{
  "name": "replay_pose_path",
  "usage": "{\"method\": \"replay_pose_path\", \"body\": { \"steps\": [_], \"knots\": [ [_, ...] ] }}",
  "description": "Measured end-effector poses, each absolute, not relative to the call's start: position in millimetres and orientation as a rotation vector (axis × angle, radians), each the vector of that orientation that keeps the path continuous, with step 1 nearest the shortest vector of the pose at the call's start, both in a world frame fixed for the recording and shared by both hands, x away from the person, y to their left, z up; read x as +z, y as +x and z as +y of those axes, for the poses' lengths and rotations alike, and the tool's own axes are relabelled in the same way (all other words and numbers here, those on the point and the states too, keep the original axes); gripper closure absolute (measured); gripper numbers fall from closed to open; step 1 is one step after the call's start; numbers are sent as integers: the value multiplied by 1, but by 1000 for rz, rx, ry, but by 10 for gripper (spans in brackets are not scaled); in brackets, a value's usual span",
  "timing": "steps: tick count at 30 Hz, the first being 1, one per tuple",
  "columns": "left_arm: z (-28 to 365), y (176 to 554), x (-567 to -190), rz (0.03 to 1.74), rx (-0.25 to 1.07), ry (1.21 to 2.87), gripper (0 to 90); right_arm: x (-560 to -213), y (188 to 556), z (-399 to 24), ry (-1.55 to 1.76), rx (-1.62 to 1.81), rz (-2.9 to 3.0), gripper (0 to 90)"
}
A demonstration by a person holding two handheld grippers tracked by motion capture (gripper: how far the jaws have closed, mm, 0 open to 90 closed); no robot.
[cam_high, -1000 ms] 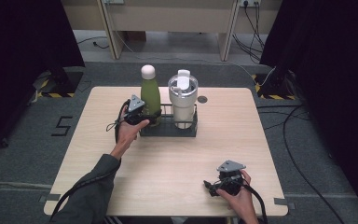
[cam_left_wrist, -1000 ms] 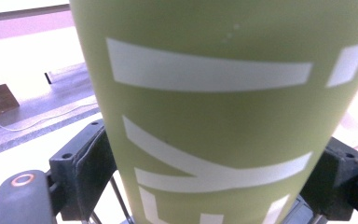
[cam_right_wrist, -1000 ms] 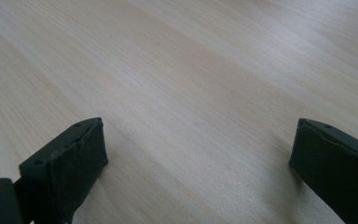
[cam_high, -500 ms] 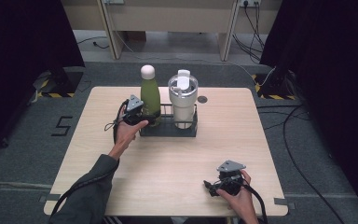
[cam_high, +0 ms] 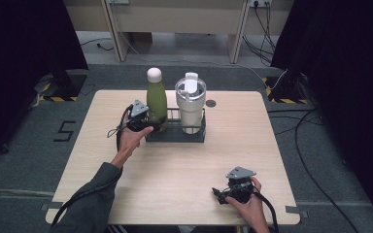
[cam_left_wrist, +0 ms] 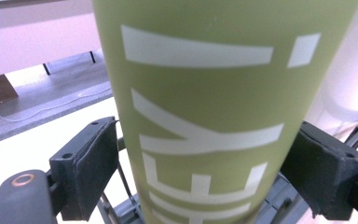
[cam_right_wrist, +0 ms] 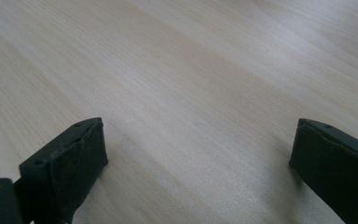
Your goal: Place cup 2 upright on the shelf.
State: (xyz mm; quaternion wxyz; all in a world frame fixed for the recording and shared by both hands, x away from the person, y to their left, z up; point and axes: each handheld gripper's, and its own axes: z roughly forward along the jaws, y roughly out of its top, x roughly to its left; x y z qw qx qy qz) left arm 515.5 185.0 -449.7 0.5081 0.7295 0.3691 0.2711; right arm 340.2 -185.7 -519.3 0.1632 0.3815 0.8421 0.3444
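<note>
Green bottle (cam_high: 156, 103) upright in the left bay of a black wire rack (cam_high: 176, 133), long axis vertical, pale cap on top. Directly ahead of the left hand-held gripper (cam_high: 148, 124), between its two jaws, as the left gripper view shows. Left pad just touching or a hair off the bottle's side, right pad at its other side with contact hard to judge; jaws spread to bottle width around the lower body, so cannot tell whether a firm clamp is on yet. White lettering running up the bottle (cam_left_wrist: 205, 116) in that view.

Beside it in the rack's right bay, touching or nearly so, a white lidded tumbler (cam_high: 191, 104), also upright. Any lift likely best straight up along the bottle's axis, to clear the rack wires and the tumbler.

Right hand-held gripper (cam_high: 223, 193) well apart from the rack, low over the near right corner of the tabletop (cam_high: 252, 145), jaws wide apart and empty, bare wood between them. Left hand clearly the nearer one.

Tabletop pale wood grain, otherwise bare. Around it grey carpeted floor, dark curtains on both sides, trailing cables, and a painted numeral 5 (cam_high: 65, 131) on the floor to the left.
</note>
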Motion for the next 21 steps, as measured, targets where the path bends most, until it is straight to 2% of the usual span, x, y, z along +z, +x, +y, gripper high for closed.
{"method": "replay_pose_path", "body": {
  "steps": [21],
  "knots": [
    [200,496,-451,932,628,1766,147,-519,340,-186,1087,984,2400,40]
  ]
}}
